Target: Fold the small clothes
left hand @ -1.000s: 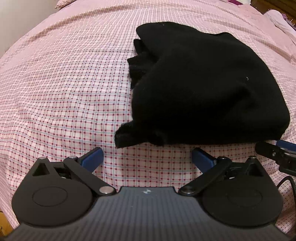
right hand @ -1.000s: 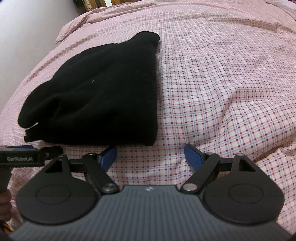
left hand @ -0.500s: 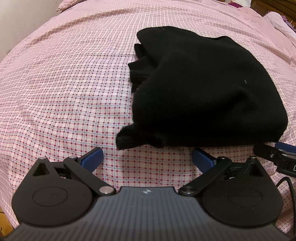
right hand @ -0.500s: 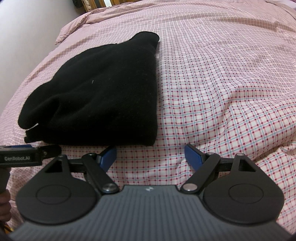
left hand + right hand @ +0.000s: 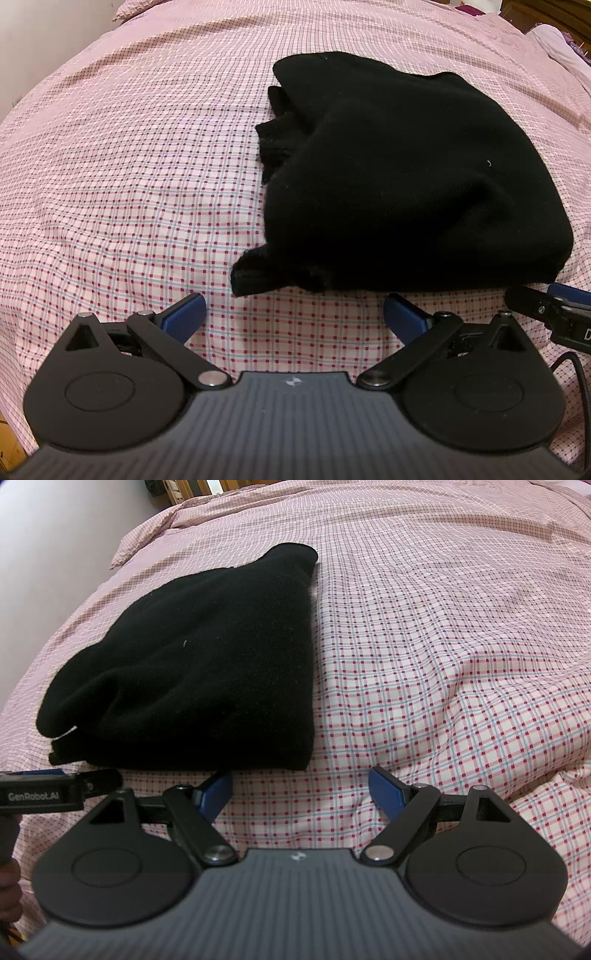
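Observation:
A black knitted garment (image 5: 399, 177) lies folded in a thick bundle on the pink checked bed cover (image 5: 129, 177); a cuff sticks out at its near left corner. My left gripper (image 5: 293, 312) hovers just short of the bundle's near edge, open, with only bedding between its blue pads. In the right wrist view the same garment (image 5: 207, 668) fills the left half. My right gripper (image 5: 301, 788) is open too, near the bundle's near right corner, its left blue pad (image 5: 216, 790) close to the fabric edge but apart from it.
The checked bed cover (image 5: 443, 646) stretches wide to the right of the garment. A pale wall lies beyond the bed's left edge. The other gripper's black body (image 5: 40, 794) shows at the left, a hand (image 5: 9, 886) below it. Wooden furniture stands behind the bed.

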{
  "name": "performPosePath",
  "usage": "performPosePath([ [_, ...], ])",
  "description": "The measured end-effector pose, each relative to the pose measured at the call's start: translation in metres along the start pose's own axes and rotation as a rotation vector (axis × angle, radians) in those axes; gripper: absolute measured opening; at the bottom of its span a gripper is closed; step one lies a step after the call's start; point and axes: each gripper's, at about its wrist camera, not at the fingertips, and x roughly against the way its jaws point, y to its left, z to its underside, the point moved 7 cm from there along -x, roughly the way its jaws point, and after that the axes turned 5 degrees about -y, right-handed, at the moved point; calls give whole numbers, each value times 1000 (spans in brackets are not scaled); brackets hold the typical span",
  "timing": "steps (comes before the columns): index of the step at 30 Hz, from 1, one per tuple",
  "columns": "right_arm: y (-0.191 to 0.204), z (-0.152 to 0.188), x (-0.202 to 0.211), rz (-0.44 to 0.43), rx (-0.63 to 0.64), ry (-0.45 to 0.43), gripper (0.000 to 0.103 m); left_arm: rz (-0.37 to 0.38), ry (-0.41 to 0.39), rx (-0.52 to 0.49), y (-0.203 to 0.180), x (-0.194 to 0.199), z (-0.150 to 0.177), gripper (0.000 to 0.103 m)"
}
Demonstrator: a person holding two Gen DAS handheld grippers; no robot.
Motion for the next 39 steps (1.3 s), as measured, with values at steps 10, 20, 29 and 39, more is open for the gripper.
performPosePath([
  [10,0,0,0,0,0,0,83,0,-1,-1,1,0,0,103],
  [20,0,0,0,-1,0,0,83,-1,-3,0,0,1,1,103],
  [29,0,0,0,-1,0,0,83,-1,-1,4,2,0,3,103],
  [39,0,0,1,-1,-1,0,83,-1,-6,2,1,2,4,103],
])
